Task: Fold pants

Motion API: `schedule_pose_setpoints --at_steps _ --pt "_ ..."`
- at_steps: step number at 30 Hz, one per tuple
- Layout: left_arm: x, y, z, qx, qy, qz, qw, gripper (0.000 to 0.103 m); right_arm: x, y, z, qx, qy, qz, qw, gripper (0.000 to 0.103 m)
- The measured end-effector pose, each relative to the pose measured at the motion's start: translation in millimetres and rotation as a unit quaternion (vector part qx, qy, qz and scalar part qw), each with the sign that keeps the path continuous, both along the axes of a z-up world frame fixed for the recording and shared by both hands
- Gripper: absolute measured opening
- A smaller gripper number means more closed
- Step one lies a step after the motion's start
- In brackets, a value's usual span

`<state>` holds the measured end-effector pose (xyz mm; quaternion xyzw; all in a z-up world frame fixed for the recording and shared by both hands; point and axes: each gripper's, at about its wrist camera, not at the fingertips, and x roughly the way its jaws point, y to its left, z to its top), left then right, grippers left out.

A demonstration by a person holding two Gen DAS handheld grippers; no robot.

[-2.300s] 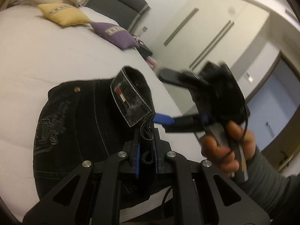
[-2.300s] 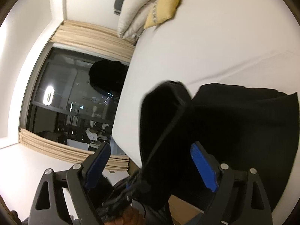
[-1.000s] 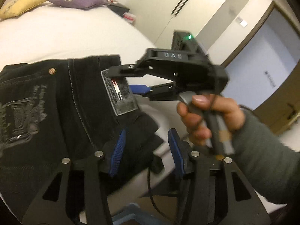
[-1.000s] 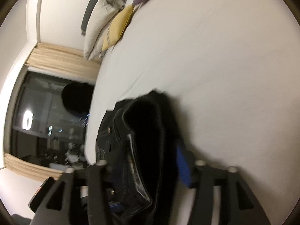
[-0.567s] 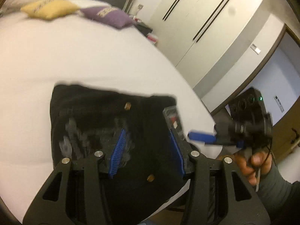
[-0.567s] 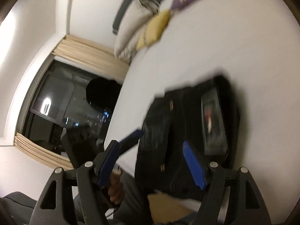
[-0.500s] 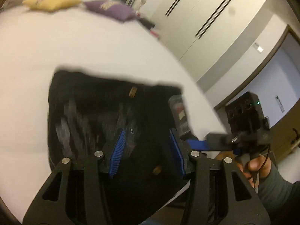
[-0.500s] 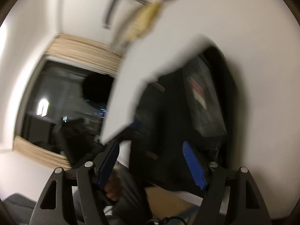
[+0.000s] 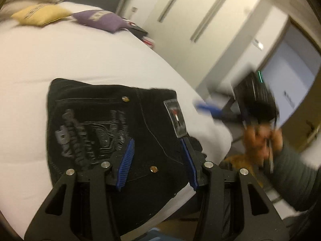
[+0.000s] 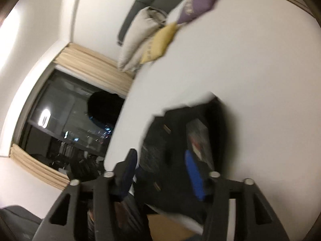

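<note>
The right gripper (image 10: 160, 166), its blue-padded jaws apart and just now narrowing with nothing pressed between them, hangs above folded black denim pants (image 10: 180, 150) lying near the edge of a white-sheeted bed (image 10: 250, 70). Farther up the bed lie a yellow cushion (image 10: 158, 42), a purple cushion (image 10: 200, 2) and a grey pillow (image 10: 138, 38). A dark window (image 10: 66, 124) with beige curtains fills the left.
</note>
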<state>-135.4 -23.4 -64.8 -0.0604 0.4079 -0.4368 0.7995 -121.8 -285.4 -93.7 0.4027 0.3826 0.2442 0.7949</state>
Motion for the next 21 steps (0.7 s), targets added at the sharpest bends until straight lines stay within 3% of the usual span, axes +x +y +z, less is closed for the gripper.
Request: schedule_pose_setpoints --at_steps 2,3,5,7,8,9,11,13,15,17,21 --pt "5.4 -11.1 -9.7 0.024 0.001 0.012 0.9996 0.046 41.4 21.9 2.1 0.012 -0.008 0.036 0.999 0.058" --pt "13.6 -10.2 -21.7 0.029 0.020 0.027 0.9990 0.046 57.3 26.9 -3.9 0.005 0.000 0.039 0.999 0.059" --pt "24.9 -4.5 -41.7 0.015 0.056 0.035 0.9977 0.045 83.5 27.1 -32.8 -0.033 0.050 0.022 0.998 0.059" --pt "23.5 -0.5 -45.9 -0.005 0.050 0.030 0.9983 0.045 95.5 10.6 -65.1 -0.010 0.102 -0.006 0.995 0.042" --pt "21.2 -3.0 -45.2 0.005 0.044 0.026 0.9987 0.045 92.1 -1.5 -78.4 0.014 0.107 -0.019 0.994 0.017" --pt "18.8 -5.0 -42.9 0.012 0.039 0.023 0.9989 0.045 87.6 -8.2 -83.9 0.020 0.108 -0.028 0.994 0.003" --pt "21.3 -4.9 -32.6 -0.001 0.048 0.021 0.9986 0.046 70.5 -22.4 -85.9 0.024 0.107 -0.054 0.993 0.002" --pt "32.3 -1.1 -18.2 -0.014 0.035 0.033 0.9987 0.046 55.2 -28.2 -74.7 0.019 0.102 -0.067 0.992 0.013" --pt "58.0 3.2 -8.3 -0.019 0.031 0.055 0.9978 0.046 36.2 -23.8 -54.8 0.049 0.069 -0.056 0.995 0.057" --pt "82.9 4.0 -9.1 -0.029 0.043 0.068 0.9963 0.046 16.6 -7.6 -32.1 0.066 0.029 -0.027 0.997 0.064" --pt "123.5 -11.5 -43.7 0.014 0.097 0.065 0.9931 0.046 -14.9 34.8 -21.8 0.048 0.009 0.057 0.997 0.070"
